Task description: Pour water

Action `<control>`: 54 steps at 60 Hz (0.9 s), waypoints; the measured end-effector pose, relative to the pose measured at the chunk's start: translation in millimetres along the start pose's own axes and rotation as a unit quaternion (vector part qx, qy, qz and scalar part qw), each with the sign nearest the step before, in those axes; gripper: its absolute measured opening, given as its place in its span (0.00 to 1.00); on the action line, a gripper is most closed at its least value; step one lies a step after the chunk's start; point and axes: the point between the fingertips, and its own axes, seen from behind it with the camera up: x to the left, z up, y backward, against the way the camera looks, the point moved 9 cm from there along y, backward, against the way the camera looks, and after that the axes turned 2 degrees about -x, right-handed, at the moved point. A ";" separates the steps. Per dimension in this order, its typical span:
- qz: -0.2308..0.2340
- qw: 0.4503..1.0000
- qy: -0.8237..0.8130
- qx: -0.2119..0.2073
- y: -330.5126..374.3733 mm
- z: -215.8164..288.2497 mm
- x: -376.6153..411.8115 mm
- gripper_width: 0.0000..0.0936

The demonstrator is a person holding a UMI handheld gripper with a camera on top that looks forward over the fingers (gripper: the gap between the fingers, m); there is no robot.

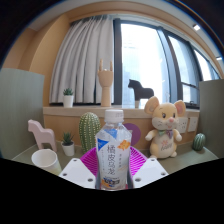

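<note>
- The plastic water bottle (113, 150) stands upright between the gripper (113, 172) fingers, pink pads (91, 160) tight against both its sides: clamped, as far as I can judge.
- A white cup (46, 160) waits at nine o'clock from the bottle.
- Carry the bottle over the rim first, then tilt slowly, keeping the squeeze steady.

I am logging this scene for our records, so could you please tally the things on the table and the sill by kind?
Bottles: 1, the water bottle between the claw fingers
Cups: 1, the white cup
Cactus ornaments: 2, one large, one small
Potted plants: 2, one on the table, one on the sill
Animal figures: 4, plush bunny, pink figure, wooden giraffe, dark figure
Total: 10
</note>
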 end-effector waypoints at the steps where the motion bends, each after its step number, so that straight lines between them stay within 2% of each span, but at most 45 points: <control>1: -0.001 1.000 0.000 0.000 -0.2 -0.2 0.0 0.40; 9: -0.003 1.000 -0.006 0.004 3.1 -3.0 -2.1 0.59; 15: -0.014 0.999 -0.018 0.029 14.7 -8.9 -5.0 0.85; 18: -0.012 0.999 -0.025 0.035 26.2 -10.6 -4.5 0.91; 22: -0.006 0.999 -0.033 0.040 46.2 -14.3 -1.2 0.90; 38: -0.024 0.992 -0.055 0.107 158.2 -50.8 19.4 0.91; 54: -0.012 0.993 -0.018 0.120 255.6 -43.7 49.2 0.92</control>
